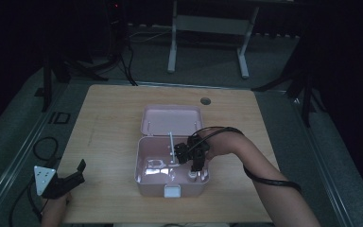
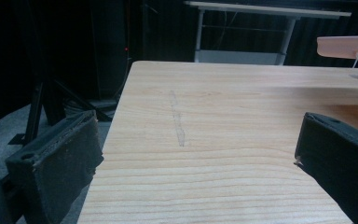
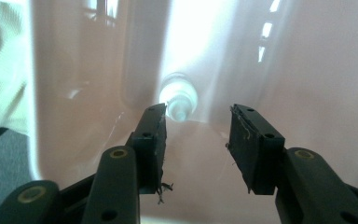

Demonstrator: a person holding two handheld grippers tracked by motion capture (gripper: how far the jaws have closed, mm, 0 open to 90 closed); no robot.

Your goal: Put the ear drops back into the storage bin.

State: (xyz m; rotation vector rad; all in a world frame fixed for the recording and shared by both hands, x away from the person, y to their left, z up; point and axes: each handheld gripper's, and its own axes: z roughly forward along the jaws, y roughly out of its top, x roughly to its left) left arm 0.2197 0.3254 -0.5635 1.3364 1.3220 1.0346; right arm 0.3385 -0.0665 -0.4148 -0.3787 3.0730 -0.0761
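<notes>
Right gripper view is looking down into the pink box (image 3: 307, 70), where the right gripper (image 3: 196, 135) is hanging with jaws partly open and empty. A small white capped bottle (image 3: 179, 100) is lying at 12 o'clock, cap pointing toward the jaws. The left gripper (image 1: 68, 182) is resting wide open at the desk (image 1: 108, 118) edge.

Pink box (image 2: 349, 45): left gripper view, cut off at right edge; a corner of the lid shows.
White round object (image 3: 179, 100): right gripper view, washed out by glare; kind cannot be told.
Box contents (image 1: 157, 165): high view, pale items too small and dim to tell.
Right gripper (image 1: 197, 163): high view, jaw tips lost against box interior.
Left gripper (image 2: 193, 154): own view, right jaw cut by frame edge.
</notes>
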